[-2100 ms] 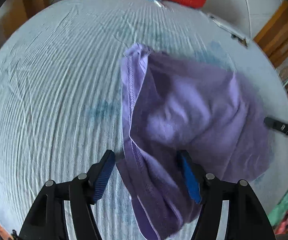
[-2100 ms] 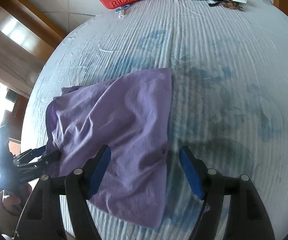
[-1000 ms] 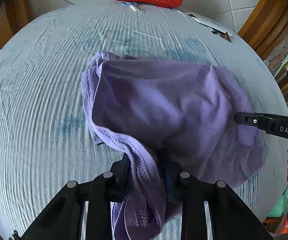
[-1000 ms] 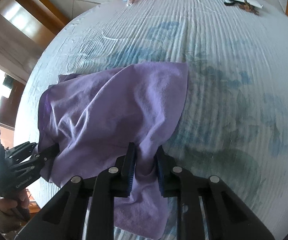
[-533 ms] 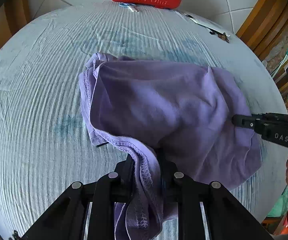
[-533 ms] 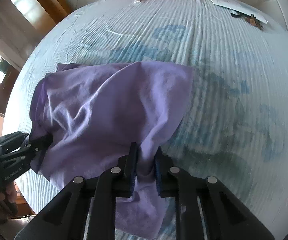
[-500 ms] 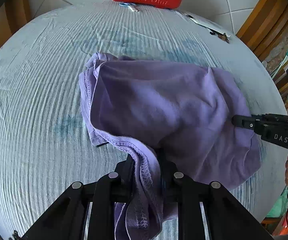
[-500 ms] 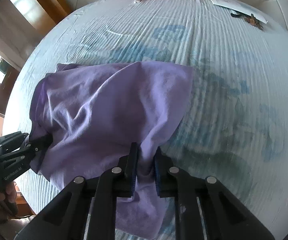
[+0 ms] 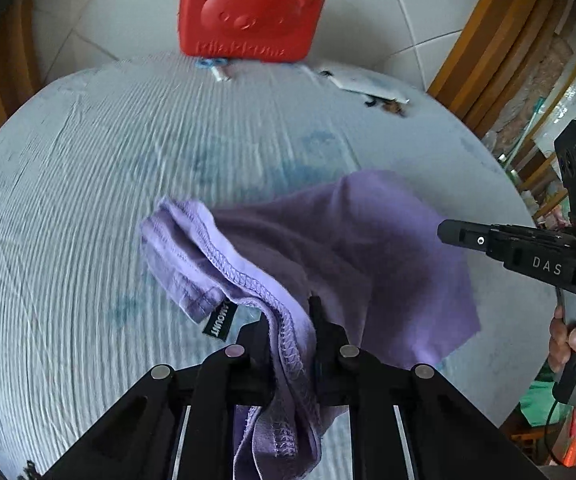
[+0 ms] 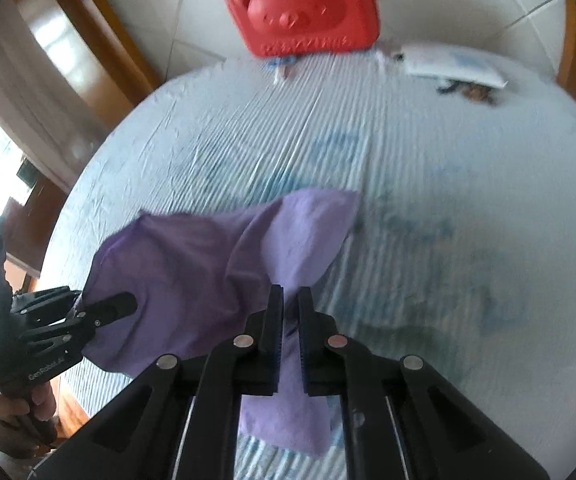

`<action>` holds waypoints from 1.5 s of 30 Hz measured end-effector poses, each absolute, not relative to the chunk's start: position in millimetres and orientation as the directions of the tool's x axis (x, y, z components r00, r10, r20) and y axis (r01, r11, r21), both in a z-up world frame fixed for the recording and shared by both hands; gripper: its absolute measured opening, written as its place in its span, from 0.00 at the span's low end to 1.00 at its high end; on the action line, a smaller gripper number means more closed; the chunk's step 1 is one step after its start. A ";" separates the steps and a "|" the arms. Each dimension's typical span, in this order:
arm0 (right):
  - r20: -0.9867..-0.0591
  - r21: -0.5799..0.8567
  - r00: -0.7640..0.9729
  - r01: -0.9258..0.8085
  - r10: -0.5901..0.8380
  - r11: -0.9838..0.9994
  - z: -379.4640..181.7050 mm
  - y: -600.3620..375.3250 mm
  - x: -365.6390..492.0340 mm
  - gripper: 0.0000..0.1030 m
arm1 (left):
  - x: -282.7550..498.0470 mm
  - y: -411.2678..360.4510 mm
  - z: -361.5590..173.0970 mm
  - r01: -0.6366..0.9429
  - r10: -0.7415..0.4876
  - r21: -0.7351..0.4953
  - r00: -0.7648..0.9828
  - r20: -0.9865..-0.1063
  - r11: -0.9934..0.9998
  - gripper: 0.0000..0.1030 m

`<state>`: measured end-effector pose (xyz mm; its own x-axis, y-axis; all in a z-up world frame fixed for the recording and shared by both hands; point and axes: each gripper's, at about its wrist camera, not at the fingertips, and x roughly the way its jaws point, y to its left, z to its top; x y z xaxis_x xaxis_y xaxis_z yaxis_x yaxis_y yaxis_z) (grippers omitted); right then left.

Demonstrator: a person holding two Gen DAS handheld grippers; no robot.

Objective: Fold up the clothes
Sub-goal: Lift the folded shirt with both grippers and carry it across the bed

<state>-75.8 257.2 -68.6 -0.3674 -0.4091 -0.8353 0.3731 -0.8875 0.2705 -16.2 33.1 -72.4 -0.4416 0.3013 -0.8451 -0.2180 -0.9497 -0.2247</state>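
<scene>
A purple garment hangs between my two grippers, lifted off the pale blue striped tablecloth. My left gripper is shut on its stitched hem edge, with a black label dangling beside it. My right gripper is shut on the opposite edge of the garment. The right gripper also shows in the left wrist view, and the left gripper shows in the right wrist view, each pinching the cloth.
A red bear-faced case stands at the far edge of the table, also in the right wrist view. A white packet and small dark items lie at the far right. Wooden furniture stands around the table.
Both grippers closed on the garment's near edges, then raised it off the table and toward the far side. The garment now hangs bunched between them.
</scene>
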 end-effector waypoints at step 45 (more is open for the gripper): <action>-0.878 0.263 -0.210 0.541 -0.431 -0.799 -122.3 245.9 -97.0 0.07 | -15.7 53.2 -109.4 -0.017 0.148 -0.154 -0.411 -0.899 -0.988 0.13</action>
